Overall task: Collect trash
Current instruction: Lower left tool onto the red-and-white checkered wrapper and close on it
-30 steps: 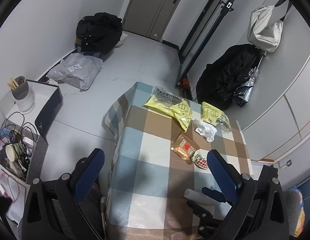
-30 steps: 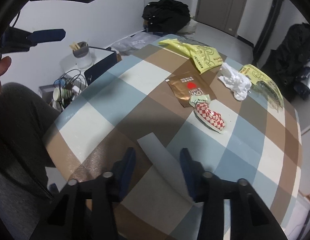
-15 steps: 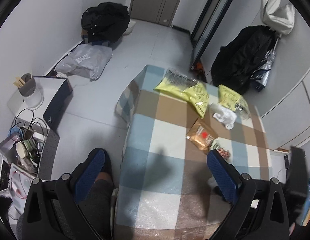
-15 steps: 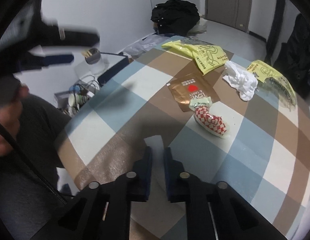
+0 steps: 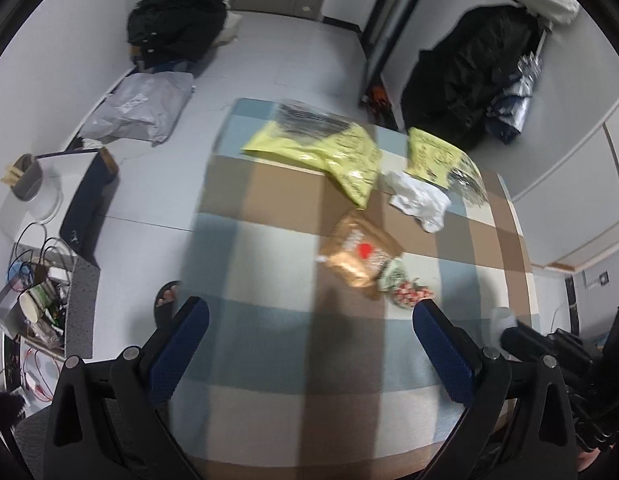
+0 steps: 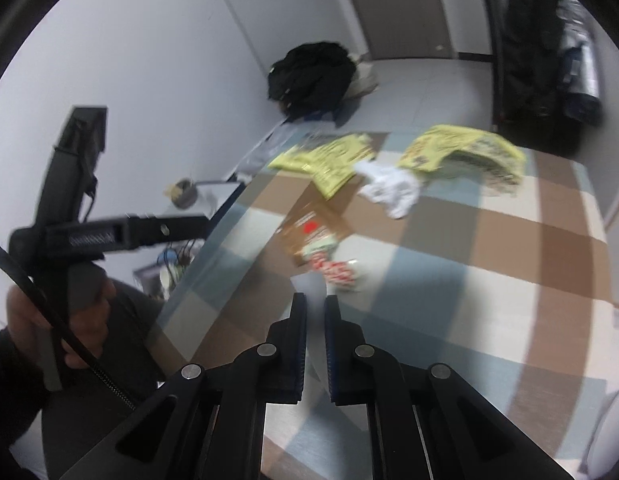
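The checked surface (image 5: 269,248) carries the trash: two yellow bags (image 5: 341,152) at the far end, a white tissue (image 5: 419,200) beside them, then a brown packet (image 5: 359,254) and a red-checked wrapper (image 5: 409,294) nearer. The left tool (image 5: 309,344) hangs wide open and empty above the near edge. The right tool (image 6: 315,308) is nearly closed, seemingly pinching a pale strip, which looks like the first pickup; next it needs a bin.

Right gripper (image 6: 315,306), open around the white paper strip a second ago, now has its jaws nearly together and is lifted off the checkered tablecloth (image 6: 489,248), strip no longer clearly visible; left gripper (image 5: 309,324) is closer above the tablecloth.
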Demonstrator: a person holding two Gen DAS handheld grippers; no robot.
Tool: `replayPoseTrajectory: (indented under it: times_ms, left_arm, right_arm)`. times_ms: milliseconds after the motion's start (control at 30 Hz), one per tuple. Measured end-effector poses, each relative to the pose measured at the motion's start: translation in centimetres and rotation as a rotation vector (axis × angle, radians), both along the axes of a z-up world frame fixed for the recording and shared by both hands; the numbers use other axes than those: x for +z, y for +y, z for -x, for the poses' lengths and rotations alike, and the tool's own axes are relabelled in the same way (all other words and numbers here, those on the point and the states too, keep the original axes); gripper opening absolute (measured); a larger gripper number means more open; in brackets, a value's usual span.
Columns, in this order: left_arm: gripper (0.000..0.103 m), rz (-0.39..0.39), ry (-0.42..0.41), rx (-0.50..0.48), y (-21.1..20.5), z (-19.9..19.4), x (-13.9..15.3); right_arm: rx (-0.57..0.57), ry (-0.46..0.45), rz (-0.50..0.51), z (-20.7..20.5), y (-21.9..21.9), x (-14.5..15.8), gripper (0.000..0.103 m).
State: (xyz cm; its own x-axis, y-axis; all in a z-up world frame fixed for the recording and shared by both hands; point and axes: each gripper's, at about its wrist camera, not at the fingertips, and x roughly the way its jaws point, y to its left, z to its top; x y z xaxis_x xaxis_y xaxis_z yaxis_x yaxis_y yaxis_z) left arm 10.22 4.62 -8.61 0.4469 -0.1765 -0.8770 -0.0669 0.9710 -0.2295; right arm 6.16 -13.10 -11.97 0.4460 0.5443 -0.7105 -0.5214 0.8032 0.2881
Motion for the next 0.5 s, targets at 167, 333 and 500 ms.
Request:
replayPoseTrajectory:
  times_ms: [167,333,500]
  left_arm:
    - [0.1,-0.024,0.055,-0.019,-2.4,-1.3,-0.7]
    - [0.099,-0.06,0.083,-0.052,-4.1,-2.0,-1.4]
    - [0.098,-0.101,0.108,-0.086,-5.3,-2.4,-2.2]
  right_arm:
    - [-0.049,-0.013,-0.047,0.0,-3.3,0.7,0.007]
    - [-0.075,-0.025,-0.082,0.2,-5.9,0.8,0.007]
    - [-0.098,-0.027,-0.111,0.1,-7.4,0.4,0.007]
